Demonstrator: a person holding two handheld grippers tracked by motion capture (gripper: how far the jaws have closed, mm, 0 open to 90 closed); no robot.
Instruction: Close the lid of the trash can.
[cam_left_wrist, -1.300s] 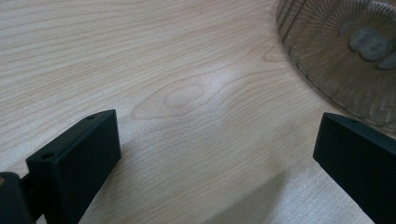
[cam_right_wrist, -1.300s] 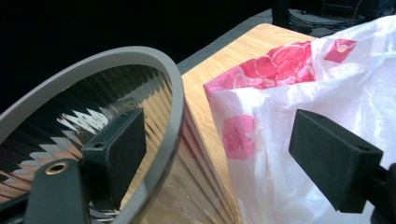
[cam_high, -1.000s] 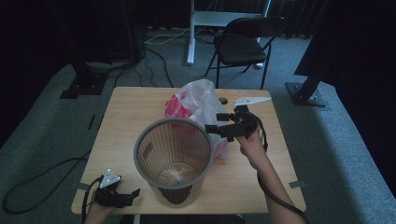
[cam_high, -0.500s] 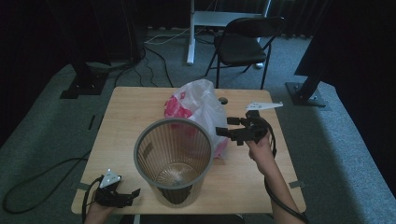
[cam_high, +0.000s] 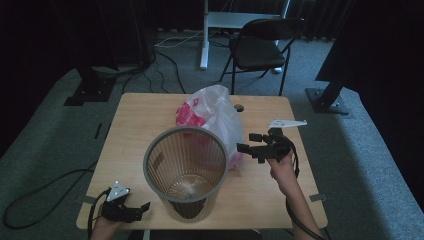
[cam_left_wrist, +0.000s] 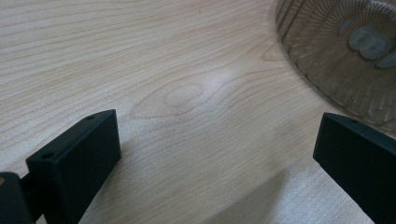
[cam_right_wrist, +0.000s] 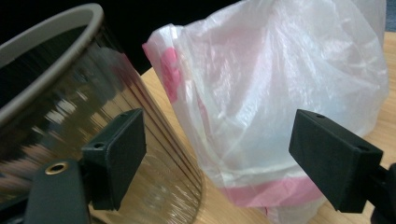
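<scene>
While the right hand-held gripper (cam_high: 250, 142) hangs above the light wooden tabletop (cam_high: 127, 127) with its two black jaws spread wide and nothing between them, it points toward the crumpled white and pink plastic bag (cam_high: 212, 112), which lies on the tabletop behind and to the right of the tall round ribbed translucent wastebasket with a grey rim (cam_high: 186, 170). From the right gripper view the plastic bag (cam_right_wrist: 280, 93) stands just beyond the jaws, its thin film bunched up and a pink band running along its lower edge, and it touches or nearly touches the shiny wall of the wastebasket (cam_right_wrist: 70, 93); I cannot tell which. The jaws frame the bag without touching it. A person's right hand (cam_high: 281, 167) holds this gripper from behind, with a black cable trailing down the forearm.

At the near left corner of the tabletop the left hand-held gripper (cam_high: 142, 207) sits low, close to the wood, well apart from the bag and just beside the foot of the wastebasket. Its own view shows both jaws far apart with bare wood grain (cam_left_wrist: 187, 93) between them and the ribbed base of the wastebasket (cam_left_wrist: 345, 51) at the upper right, so this gripper grips nothing either.

A black folding chair (cam_high: 262, 47) stands on the grey carpet beyond the table.
</scene>
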